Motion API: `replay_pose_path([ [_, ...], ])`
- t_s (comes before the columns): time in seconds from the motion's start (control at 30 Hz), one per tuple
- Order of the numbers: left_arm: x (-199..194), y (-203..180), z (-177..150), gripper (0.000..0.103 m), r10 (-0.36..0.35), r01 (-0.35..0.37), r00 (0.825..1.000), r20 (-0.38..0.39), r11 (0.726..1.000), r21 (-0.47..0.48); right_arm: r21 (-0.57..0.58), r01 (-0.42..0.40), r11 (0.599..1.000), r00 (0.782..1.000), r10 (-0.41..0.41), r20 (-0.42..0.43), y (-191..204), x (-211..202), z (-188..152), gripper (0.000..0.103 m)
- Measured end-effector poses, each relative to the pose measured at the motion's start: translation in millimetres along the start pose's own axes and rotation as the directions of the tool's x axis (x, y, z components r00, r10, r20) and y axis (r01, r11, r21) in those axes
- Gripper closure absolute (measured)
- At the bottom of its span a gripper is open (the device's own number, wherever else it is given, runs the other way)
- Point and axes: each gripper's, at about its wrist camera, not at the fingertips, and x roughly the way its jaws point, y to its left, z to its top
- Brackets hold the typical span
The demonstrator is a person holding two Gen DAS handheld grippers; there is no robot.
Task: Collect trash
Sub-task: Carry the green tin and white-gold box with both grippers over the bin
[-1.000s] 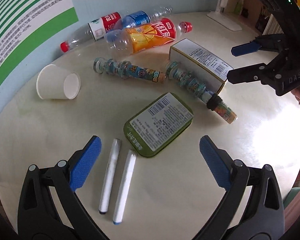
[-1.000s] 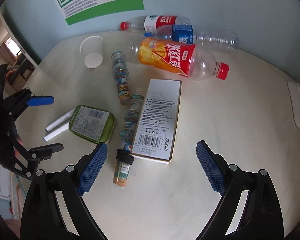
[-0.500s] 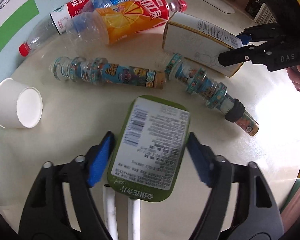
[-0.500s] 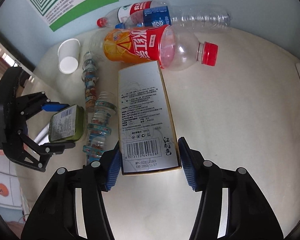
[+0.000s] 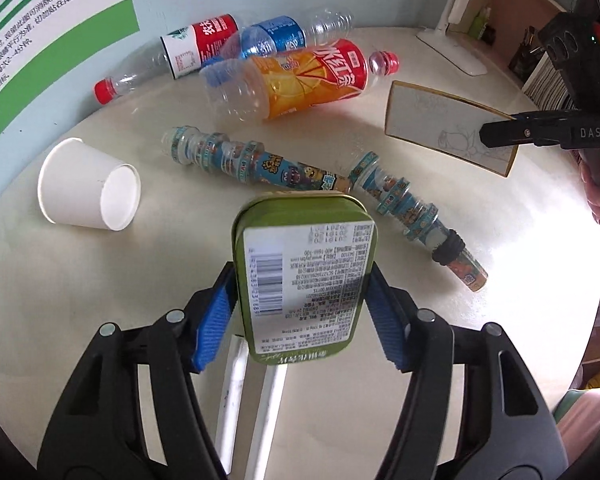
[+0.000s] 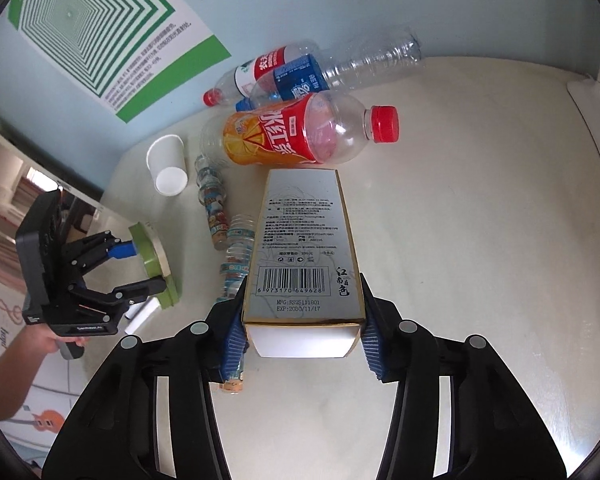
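Both grippers are clamped on trash above a round cream table (image 5: 100, 320). Nearest in the left wrist view, the left gripper (image 5: 300, 308) is seen with its blue pads pressed against the long sides of a green tin (image 5: 302, 276), barcode label facing up; its jaws have just been closing, with the tin between them. The tin is tilted, its far end raised off the tabletop. Two white sticks (image 5: 236, 392) are lying on the table under the gripper. In the right wrist view, the right gripper (image 6: 302, 340) is shown squeezing the near end of a grey cardboard box (image 6: 306, 248) edged in gold, after its jaws have just been closing on it. Beyond the tin, two slim tubes with cartoon wrappers (image 5: 256, 160) are laid end to end across the table. To their left, a white paper cup (image 5: 86, 186) is resting on its side. Farther back, an orange and red soda bottle (image 5: 296, 76) is lying flat, and behind it a red-labelled bottle (image 5: 192, 46) and a blue-labelled bottle (image 5: 288, 34) are set against the pale blue wall, where a green-striped poster (image 5: 52, 20) is hung
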Motion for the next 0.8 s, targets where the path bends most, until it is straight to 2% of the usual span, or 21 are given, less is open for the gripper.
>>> replay_pose_path([
  [0.2,-37.7,-7.7,-8.1,0.043,0.050,-0.048,0.997,0.057,0.998,-0.031,0.033,-0.074,0.997,0.996,0.072,0.045,4.3,-30.7,-8.0,0.054],
  [0.37,-71.3,-11.8,-21.9,0.043,0.119,-0.116,0.987,0.112,0.993,-0.035,-0.020,-0.135,0.991,0.988,0.136,0.070,31.0,-54.3,-7.9,0.054],
  [0.5,-98.6,-7.3,-44.2,0.043,0.157,-0.146,0.978,0.139,0.985,-0.090,-0.110,-0.169,0.979,0.983,0.175,0.050,72.2,-58.7,-8.1,0.054],
  [0.63,-130.8,2.9,-76.7,0.043,0.216,-0.191,0.965,0.152,0.969,-0.159,-0.217,-0.225,0.950,0.973,0.231,-0.002,127.5,-55.4,-12.9,0.054],
  [0.8,-180.6,29.5,-142.0,0.043,0.319,-0.270,0.937,0.140,0.920,-0.284,-0.337,-0.298,0.893,0.955,0.280,-0.102,203.5,-32.3,-23.6,0.054],
])
